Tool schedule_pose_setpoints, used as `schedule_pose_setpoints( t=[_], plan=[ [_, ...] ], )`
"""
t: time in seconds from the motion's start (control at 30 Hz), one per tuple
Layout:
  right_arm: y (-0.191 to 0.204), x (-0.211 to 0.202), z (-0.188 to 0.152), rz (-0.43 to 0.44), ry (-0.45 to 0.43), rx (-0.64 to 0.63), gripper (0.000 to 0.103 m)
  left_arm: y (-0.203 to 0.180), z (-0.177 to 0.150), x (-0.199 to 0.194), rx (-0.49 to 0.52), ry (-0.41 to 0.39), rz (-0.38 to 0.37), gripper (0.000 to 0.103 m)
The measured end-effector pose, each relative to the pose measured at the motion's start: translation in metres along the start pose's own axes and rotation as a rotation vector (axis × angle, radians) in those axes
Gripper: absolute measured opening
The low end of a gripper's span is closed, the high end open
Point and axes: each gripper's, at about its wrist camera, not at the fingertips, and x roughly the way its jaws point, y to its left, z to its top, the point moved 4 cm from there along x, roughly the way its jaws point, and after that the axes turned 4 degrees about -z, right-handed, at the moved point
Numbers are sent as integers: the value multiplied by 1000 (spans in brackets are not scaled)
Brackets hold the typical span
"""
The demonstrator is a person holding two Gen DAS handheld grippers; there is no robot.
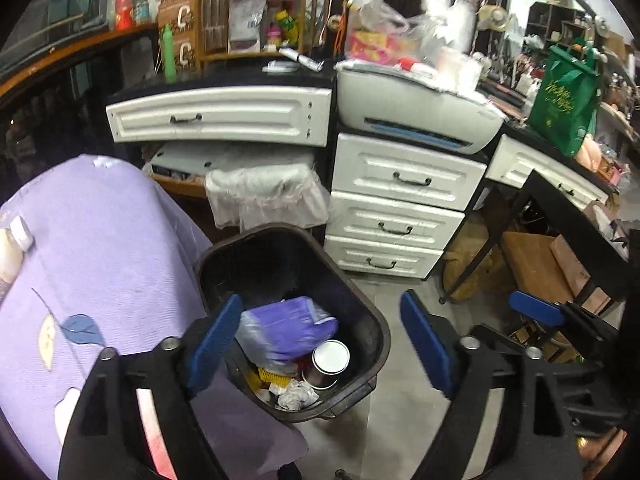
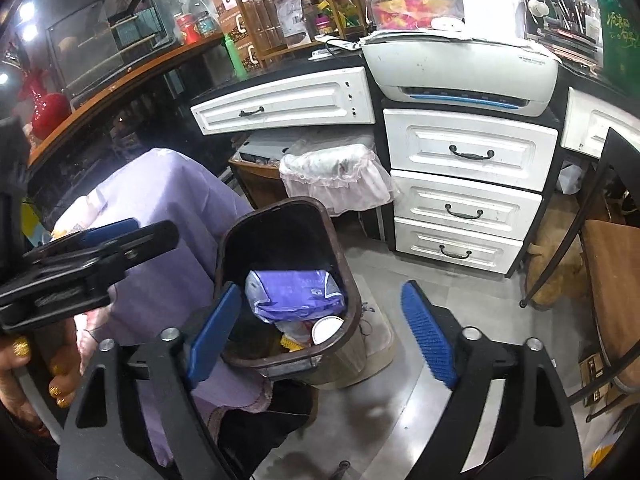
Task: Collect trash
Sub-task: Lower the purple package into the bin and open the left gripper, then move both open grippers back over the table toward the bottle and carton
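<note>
A black trash bin (image 1: pixel 256 236) (image 2: pixel 276 204) stands on the grey floor below both grippers. Inside lie a purple plastic package (image 1: pixel 288 332) (image 2: pixel 294 292), a white-lidded can (image 1: pixel 330 360) (image 2: pixel 326 330), crumpled white paper (image 1: pixel 296 396) and yellow scraps (image 1: pixel 272 378). My left gripper (image 1: pixel 320 344) hangs open above the bin with nothing between its blue pads. My right gripper (image 2: pixel 320 338) is open too, and empty. Each gripper shows in the other's view: the right gripper (image 1: pixel 560 312) at the right edge, the left gripper (image 2: pixel 136 234) at the left, held by a hand (image 2: pixel 24 360) with gold nails.
A lilac cloth (image 1: pixel 100 260) covers furniture left of the bin, with a white bottle (image 1: pixel 12 248) on it. Behind stand white drawers (image 1: pixel 396 204), a printer (image 1: pixel 416 120) and a lace-covered basket (image 1: pixel 264 196). A black-framed table (image 1: pixel 560 216) and boxes crowd the right. Grey floor shows between.
</note>
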Motion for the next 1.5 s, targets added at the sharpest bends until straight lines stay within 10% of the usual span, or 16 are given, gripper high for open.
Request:
schedule_pose_setpoints(
  t=[0.5, 1.5],
  plan=[
    [24, -13, 6, 46, -8, 3, 89, 56, -23, -66, -228, -53, 6, 97],
    [254, -25, 13, 370, 0, -340, 95, 231, -111, -201, -286, -97, 460, 97]
  ],
)
